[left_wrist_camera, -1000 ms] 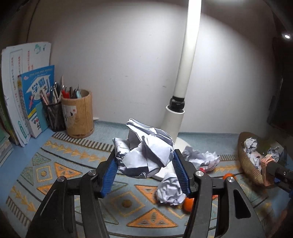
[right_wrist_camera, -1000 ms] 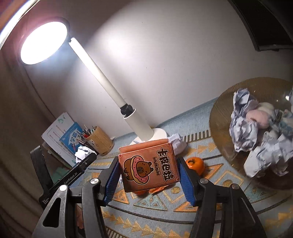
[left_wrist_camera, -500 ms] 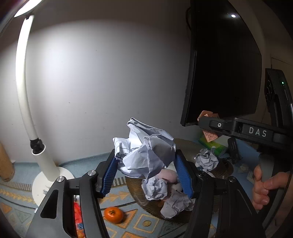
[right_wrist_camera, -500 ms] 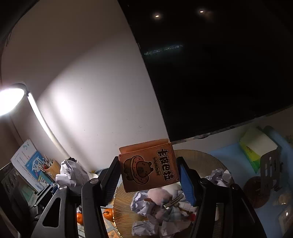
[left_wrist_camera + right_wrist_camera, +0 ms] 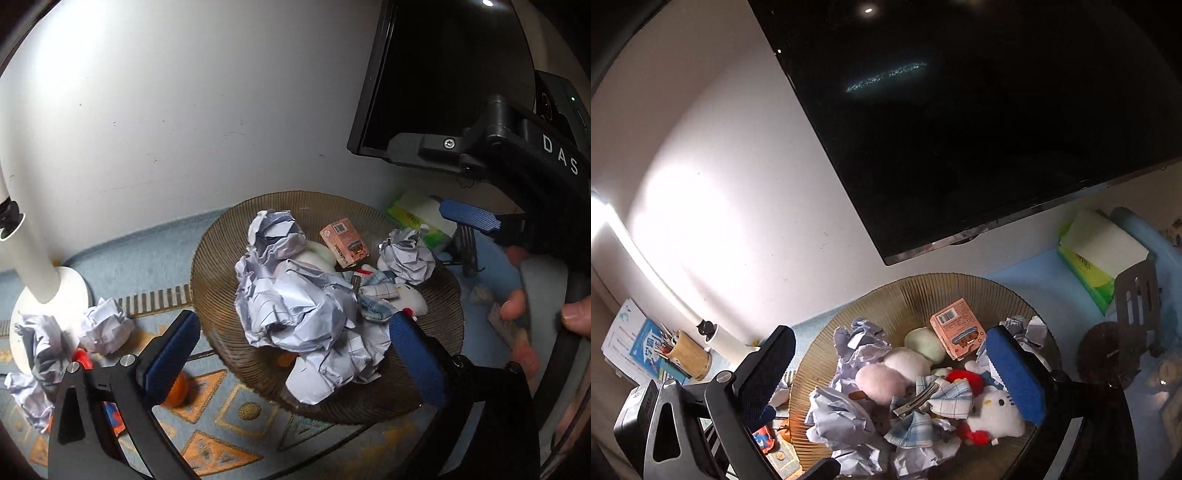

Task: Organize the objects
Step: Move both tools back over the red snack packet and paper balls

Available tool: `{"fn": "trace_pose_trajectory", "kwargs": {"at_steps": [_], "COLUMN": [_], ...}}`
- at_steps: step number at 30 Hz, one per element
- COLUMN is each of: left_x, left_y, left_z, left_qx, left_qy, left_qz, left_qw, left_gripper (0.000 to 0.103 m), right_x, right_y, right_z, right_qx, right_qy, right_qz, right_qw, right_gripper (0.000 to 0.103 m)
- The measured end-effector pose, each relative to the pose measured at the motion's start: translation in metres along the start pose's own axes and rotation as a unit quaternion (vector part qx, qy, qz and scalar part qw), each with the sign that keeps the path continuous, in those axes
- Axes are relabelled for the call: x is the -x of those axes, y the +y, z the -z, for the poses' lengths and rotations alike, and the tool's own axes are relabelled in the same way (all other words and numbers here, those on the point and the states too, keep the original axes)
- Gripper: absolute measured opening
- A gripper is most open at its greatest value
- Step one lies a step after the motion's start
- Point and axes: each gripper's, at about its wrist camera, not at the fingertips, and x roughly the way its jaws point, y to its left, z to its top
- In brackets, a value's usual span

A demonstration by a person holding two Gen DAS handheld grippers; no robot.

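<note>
Left wrist view, left tool point(image 5: 295, 345) opening above crumpled paper point(image 5: 295, 306), right tool point(image 5: 892, 373) opening, empty.

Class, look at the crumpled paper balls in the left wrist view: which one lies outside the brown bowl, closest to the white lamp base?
The small paper ball on the mat, touching the lamp base; the others sit in the bowl.

Both grippers are showing black frames with triangular cut-outs and silver screws at the joints. The left gripper point(image 5: 291, 347) and the right gripper point(image 5: 886, 373) are wearing blue ribbed pads point(image 5: 413, 354) on their fingers. White letters "DAS" are standing on the right gripper's black arm.
</note>
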Motion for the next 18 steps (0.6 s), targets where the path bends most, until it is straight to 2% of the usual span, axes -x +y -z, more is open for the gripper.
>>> {"fn": "trace_pose_trajectory", "kwargs": {"at_steps": [3,10,15,18], "left_x": [0.02,0.089,0.111,0.111], "left_y": [0.016,0.073,0.142,0.187], "left_z": [0.004,0.012,0.05,0.076], "left_qx": [0.007,0.021,0.041,0.081], "left_qy": [-0.003,-0.02,0.014,0.041], "left_qz": [-0.01,-0.073,-0.153,-0.145], "left_qw": [0.9999,0.9969,0.9874,0.9852], "left_gripper": [0.103,0.103,0.103,0.103], "right_x": [0.011,0.037,0.026,0.002], "right_y": [0.022,0.075,0.118,0.145], "right_z": [0.005,0.024,0.078,0.125], "right_qx": [0.012,0.069,0.121,0.173], "right_qy": [-0.001,-0.002,0.033,0.076], "right_qz": [-0.004,-0.027,-0.045,-0.045], "right_qw": [1.0,0.997,0.991,0.981], "right_gripper": [0.103,0.103,0.103,0.103]}}
